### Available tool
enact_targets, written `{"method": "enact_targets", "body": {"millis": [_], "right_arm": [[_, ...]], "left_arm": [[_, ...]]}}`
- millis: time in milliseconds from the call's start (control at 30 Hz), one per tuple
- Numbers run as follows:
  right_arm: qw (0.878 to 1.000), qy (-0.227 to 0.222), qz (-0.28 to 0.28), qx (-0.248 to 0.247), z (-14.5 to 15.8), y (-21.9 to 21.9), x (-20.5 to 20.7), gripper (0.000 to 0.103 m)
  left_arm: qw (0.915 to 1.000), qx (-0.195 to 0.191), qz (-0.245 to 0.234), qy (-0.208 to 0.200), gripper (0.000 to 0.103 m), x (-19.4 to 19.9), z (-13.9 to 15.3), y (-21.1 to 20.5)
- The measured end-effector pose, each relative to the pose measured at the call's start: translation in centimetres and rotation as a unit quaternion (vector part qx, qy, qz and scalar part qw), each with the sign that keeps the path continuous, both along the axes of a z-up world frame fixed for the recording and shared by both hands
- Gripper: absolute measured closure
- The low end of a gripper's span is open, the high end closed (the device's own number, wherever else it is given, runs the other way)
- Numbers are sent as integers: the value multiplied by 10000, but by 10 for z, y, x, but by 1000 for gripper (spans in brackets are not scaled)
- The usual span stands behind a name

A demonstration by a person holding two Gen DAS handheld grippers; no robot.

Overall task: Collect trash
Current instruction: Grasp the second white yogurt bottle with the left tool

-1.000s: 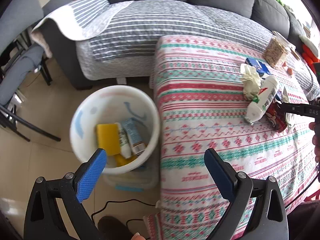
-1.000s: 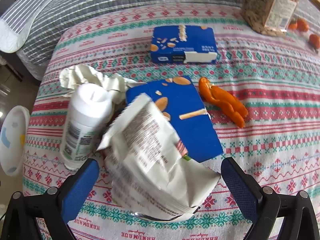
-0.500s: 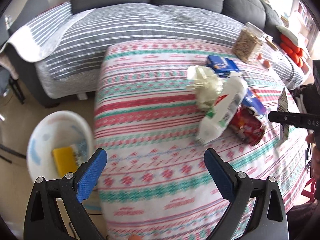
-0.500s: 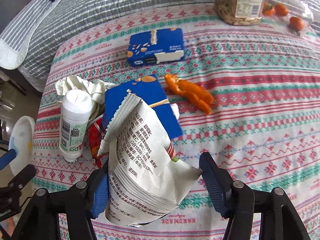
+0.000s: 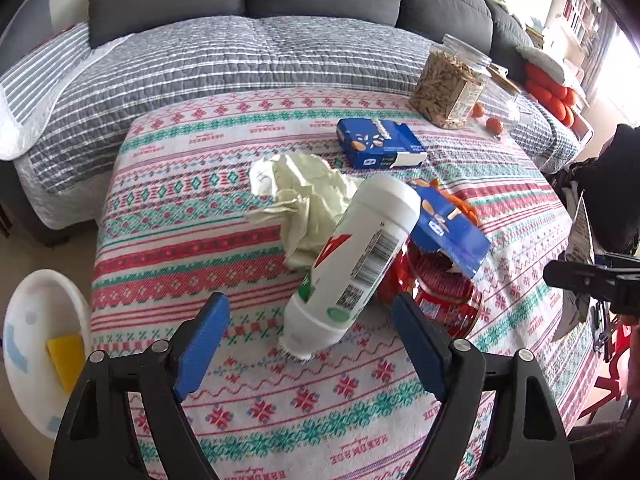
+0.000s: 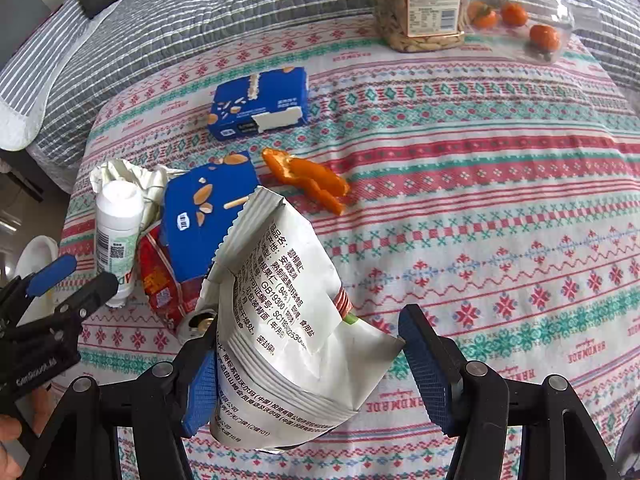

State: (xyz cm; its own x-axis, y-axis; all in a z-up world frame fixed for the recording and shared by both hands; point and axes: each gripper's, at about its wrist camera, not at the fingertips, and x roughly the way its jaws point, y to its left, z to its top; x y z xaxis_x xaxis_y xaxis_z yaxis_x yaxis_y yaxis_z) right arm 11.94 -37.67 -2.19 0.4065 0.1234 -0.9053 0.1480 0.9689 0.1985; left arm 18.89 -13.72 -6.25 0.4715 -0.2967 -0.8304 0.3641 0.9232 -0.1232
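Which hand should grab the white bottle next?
Probably the left. The left gripper is empty with its jaws wide open, and the white bottle lies right in front of it. The right gripper already has the snack bag between its jaws.

The bench (image 5: 192, 288) wears a cloth with red, green and white patterned bands. Taking the white bottle (image 5: 352, 268) as landmark: it lies tilted near the front edge, crumpled pale paper (image 5: 304, 196) just behind it, a red wrapper (image 5: 436, 292) touching its right side, and a blue box (image 5: 452, 220) leaning over that wrapper. Further back sits a second blue box (image 5: 376, 142); orange peel (image 6: 308, 180) lies right of the leaning box. Far behind the bottle stand a jar of nuts (image 5: 448, 88) and small oranges (image 6: 544, 38).
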Motion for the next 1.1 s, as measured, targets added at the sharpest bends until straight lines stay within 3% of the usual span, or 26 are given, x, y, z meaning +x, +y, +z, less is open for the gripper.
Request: {"method": "enact_targets", "body": {"millis": [100,267,433,800,1100], "right_arm": [[10000,-1,-18,-22,1,-5,-3,33],[10000,12,-45,-44,0,-7,-5,33],[10000,-13,-54,-51,2,-6,-5,33],[9997,-235,28,14,18,10,-7,33],[9990,-349,270,57,24,41,3,33]], "left_arm": [[10000,-66,-50,-5,24,4,-3,-5],[9999,-34,-113,66,47,7,-11,-10],[9997,-104,-184,159,59,3,-8,-8],[9995,-249,-133,158,60,-15,10,4],[9997,-162,189,83,60,-23,23,46]]}}
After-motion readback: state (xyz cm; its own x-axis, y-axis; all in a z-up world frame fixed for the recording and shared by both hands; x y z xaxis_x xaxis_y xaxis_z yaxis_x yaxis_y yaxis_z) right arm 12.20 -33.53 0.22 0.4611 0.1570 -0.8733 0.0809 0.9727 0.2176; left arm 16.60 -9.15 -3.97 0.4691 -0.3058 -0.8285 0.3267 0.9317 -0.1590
